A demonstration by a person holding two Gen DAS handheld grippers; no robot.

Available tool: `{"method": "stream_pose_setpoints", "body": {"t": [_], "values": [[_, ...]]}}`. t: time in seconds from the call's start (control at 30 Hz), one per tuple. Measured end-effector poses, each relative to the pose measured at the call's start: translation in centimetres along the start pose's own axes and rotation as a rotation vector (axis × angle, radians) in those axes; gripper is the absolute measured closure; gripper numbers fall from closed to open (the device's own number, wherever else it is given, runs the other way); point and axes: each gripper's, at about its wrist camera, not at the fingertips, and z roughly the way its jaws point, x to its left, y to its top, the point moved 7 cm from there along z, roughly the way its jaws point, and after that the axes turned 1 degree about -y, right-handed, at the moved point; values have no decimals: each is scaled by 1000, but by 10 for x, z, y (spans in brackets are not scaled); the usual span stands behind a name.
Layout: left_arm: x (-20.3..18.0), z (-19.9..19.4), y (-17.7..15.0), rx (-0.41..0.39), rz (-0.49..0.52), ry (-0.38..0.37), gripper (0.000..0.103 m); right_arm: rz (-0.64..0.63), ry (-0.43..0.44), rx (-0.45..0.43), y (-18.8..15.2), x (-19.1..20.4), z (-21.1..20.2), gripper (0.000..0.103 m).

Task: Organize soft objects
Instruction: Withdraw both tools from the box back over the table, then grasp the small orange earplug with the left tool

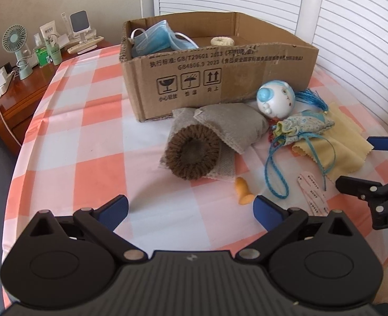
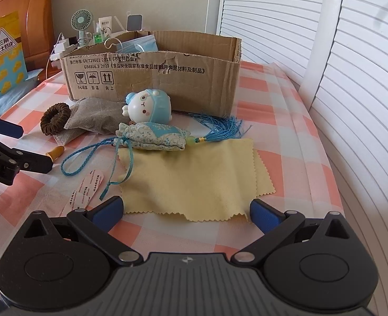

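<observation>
Left gripper (image 1: 191,212): jaws wide, holding nothing, over the checked worktop (image 1: 70,142). Right gripper (image 2: 186,212): jaws wide, empty, at the near edge of the yellow cloth (image 2: 194,179).

Left wrist view alone looks down into the cardboard box (image 1: 220,79): blue face masks (image 1: 157,39) at its left, a pale ring (image 1: 222,41) further right. Right wrist view alone shows a yellow packet (image 2: 3,55) far left.

Brown knitted scrunchie (image 1: 192,155) rests on grey pouches (image 1: 233,126) near the box; floral sachet (image 2: 154,138) with blue tassel overlaps the cloth's far edge.
</observation>
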Motion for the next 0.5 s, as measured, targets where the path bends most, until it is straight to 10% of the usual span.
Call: {"method": "stream_pose_setpoints", "body": {"t": [0.23,0.5], "values": [[26,-6,-6,2,-38,60,4,6,-8,3,0,1,0,0],[25,-20,-7,-12,-75,-13,45,11,-14,1,0,1,0,0]]}}
